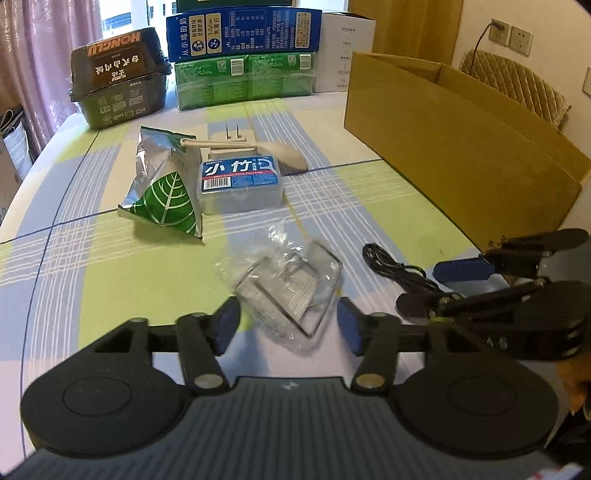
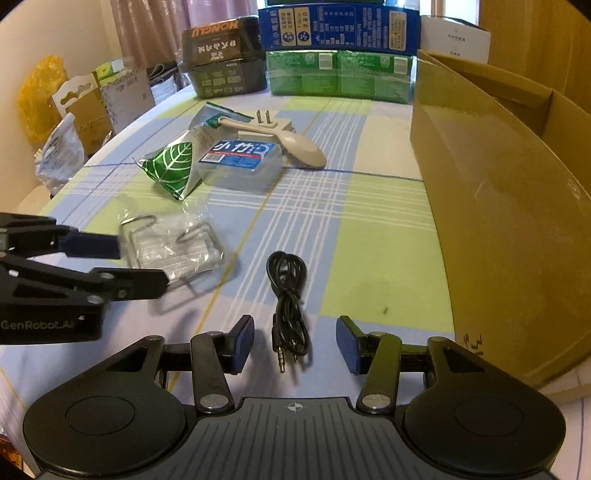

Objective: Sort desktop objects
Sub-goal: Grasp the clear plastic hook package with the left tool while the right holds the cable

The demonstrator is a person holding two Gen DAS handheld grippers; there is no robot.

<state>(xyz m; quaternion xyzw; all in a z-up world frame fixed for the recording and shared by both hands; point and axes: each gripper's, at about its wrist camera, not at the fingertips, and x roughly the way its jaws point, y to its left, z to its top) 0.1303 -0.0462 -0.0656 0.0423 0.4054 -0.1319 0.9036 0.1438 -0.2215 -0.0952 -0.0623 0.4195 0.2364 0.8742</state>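
Observation:
A clear plastic packet with a wire frame inside (image 1: 290, 286) (image 2: 173, 243) lies on the checked tablecloth, between the wide-apart fingers of my open left gripper (image 1: 288, 326) (image 2: 142, 267). A coiled black audio cable (image 2: 288, 295) (image 1: 395, 269) lies just ahead of my open right gripper (image 2: 295, 345) (image 1: 439, 284), its plug end between the pads. Farther back sit a silver-green leaf pouch (image 1: 162, 188) (image 2: 173, 166), a floss-pick box (image 1: 240, 181) (image 2: 240, 158), a beige spoon (image 2: 295, 142) (image 1: 288, 155) and a white plug adapter (image 1: 231, 138) (image 2: 275, 123).
An open cardboard box (image 1: 454, 147) (image 2: 498, 206) stands along the right side. At the table's far edge are a dark food box (image 1: 118, 77), green cartons (image 1: 243, 79) under a blue milk carton (image 1: 243, 33), and a white box (image 1: 345, 51). Bags and cartons (image 2: 74, 118) sit off the left edge.

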